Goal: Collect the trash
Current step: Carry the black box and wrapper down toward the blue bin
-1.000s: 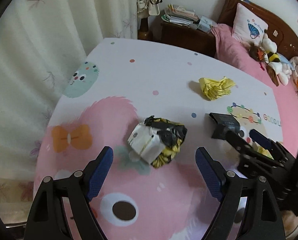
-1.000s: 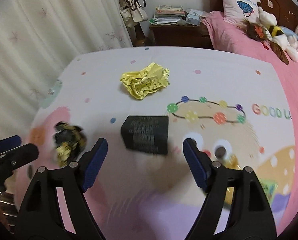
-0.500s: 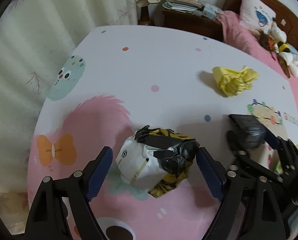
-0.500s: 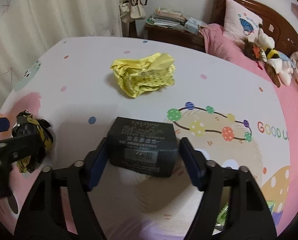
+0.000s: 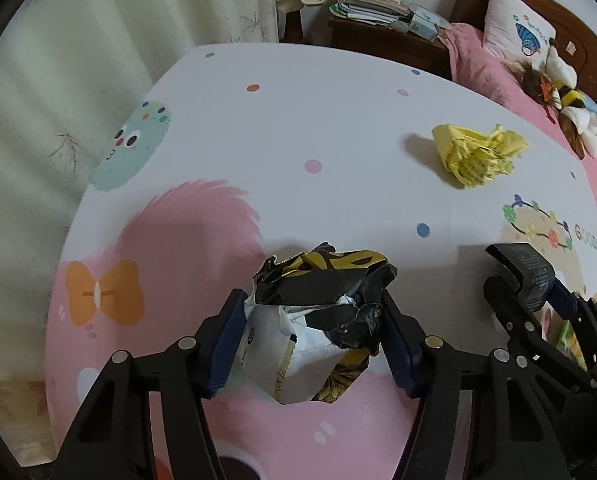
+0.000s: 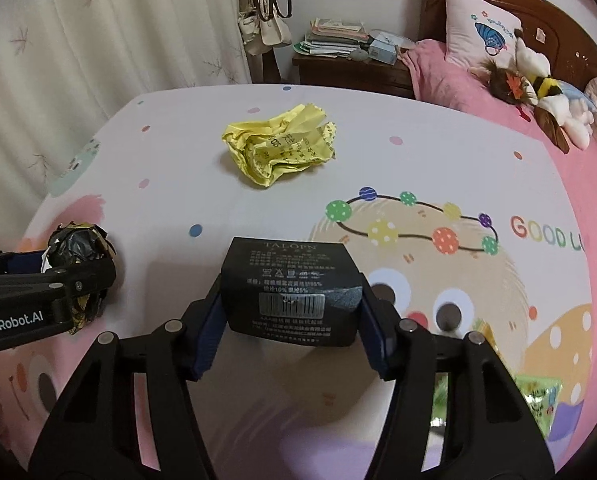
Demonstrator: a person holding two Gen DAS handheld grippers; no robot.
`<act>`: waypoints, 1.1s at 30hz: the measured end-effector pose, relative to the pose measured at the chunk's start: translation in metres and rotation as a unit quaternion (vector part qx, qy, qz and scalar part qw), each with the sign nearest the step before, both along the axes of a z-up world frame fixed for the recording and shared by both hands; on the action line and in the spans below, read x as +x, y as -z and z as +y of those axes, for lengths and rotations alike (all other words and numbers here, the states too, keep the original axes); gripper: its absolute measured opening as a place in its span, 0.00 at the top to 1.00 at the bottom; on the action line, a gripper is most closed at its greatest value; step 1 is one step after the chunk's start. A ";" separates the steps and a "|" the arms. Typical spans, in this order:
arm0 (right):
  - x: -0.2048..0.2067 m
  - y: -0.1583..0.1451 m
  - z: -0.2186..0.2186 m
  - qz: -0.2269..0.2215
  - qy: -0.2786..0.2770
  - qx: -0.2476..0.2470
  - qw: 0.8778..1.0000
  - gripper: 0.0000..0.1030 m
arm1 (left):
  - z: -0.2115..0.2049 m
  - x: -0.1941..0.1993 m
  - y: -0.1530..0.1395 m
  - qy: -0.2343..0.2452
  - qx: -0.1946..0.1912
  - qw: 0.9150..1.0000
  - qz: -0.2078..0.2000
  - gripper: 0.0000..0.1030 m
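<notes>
My left claw [image 5: 312, 340] is clamped on the crumpled black, white and yellow wrapper ball [image 5: 322, 312], low over the pink cartoon-print desk cover [image 5: 218, 128]. My right claw [image 6: 290, 312] grips the black rectangular cardboard box [image 6: 292, 292] by its sides. The crumpled yellow paper wrapper [image 6: 280, 150] lies loose farther back, well apart from both.

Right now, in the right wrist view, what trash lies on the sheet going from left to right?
Black-and-yellow crumpled wrapper, held in the left gripper → yellow crumpled wrapper farther back → black box between the right gripper fingers → green packet at the lower right.
</notes>
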State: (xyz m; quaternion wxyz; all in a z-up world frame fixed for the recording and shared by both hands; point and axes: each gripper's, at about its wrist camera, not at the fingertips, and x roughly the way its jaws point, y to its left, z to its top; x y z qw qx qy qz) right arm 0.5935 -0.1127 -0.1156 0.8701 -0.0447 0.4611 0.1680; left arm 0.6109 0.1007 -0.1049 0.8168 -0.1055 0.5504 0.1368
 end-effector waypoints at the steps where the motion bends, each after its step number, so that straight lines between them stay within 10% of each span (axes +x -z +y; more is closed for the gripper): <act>1: -0.006 -0.004 -0.003 0.000 -0.001 0.004 1.000 0.46 | -0.001 -0.005 -0.004 0.002 0.000 1.000 -0.004 0.39; 12: -0.093 -0.068 -0.026 -0.007 0.004 0.052 0.999 0.46 | -0.018 -0.113 -0.072 0.033 0.016 0.998 -0.049 0.39; 33: -0.448 -0.168 0.008 -0.035 0.113 0.085 0.989 0.45 | 0.017 -0.438 -0.140 0.184 -0.010 0.978 -0.103 0.39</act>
